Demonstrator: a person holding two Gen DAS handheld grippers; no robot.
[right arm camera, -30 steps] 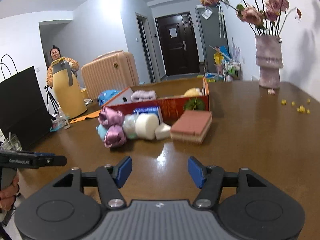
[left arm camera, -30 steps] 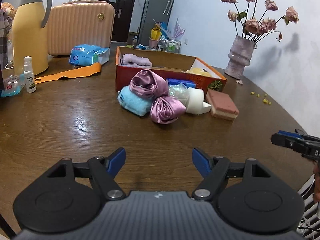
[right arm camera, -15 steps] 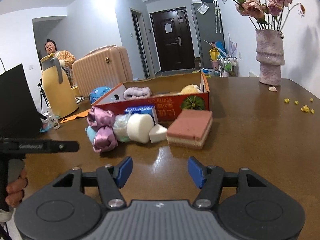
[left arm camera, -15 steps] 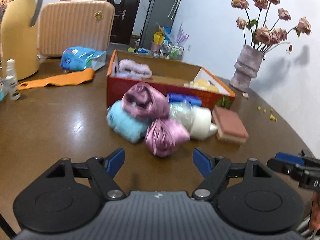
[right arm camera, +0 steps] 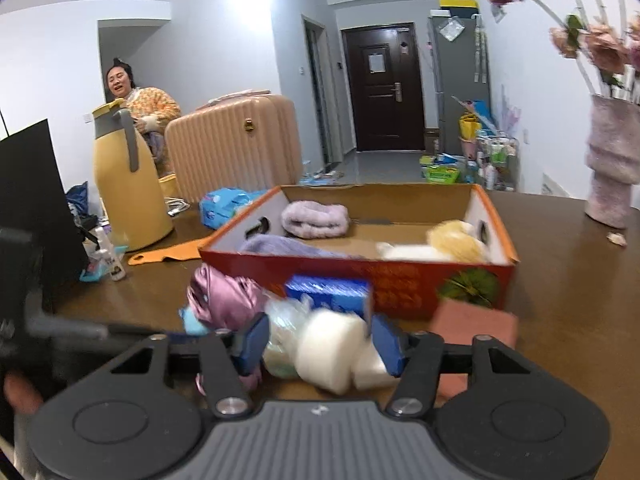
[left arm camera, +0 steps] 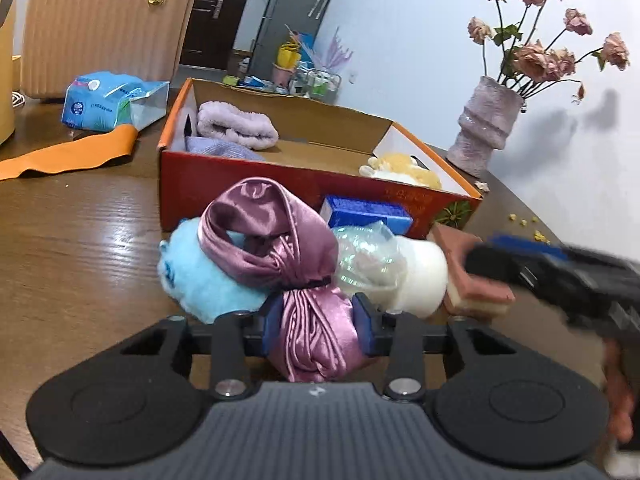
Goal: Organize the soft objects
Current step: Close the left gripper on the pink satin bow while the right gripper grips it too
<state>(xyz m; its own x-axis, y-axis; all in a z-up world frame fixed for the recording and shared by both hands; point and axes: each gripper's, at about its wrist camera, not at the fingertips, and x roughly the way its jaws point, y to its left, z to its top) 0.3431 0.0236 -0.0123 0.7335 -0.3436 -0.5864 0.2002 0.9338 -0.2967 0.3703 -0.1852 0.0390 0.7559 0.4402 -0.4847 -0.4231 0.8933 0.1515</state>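
Nearest, left gripper with blue pads narrowed against both sides of the purple satin bundle on the wooden table. Right gripper spread wide around the white foam roll and clear plastic wrap, pads apparently not pressing. Just beside: light blue fluffy cloth, pink sponge block. Beyond, orange cardboard box holding a lilac towel and a yellow plush item.
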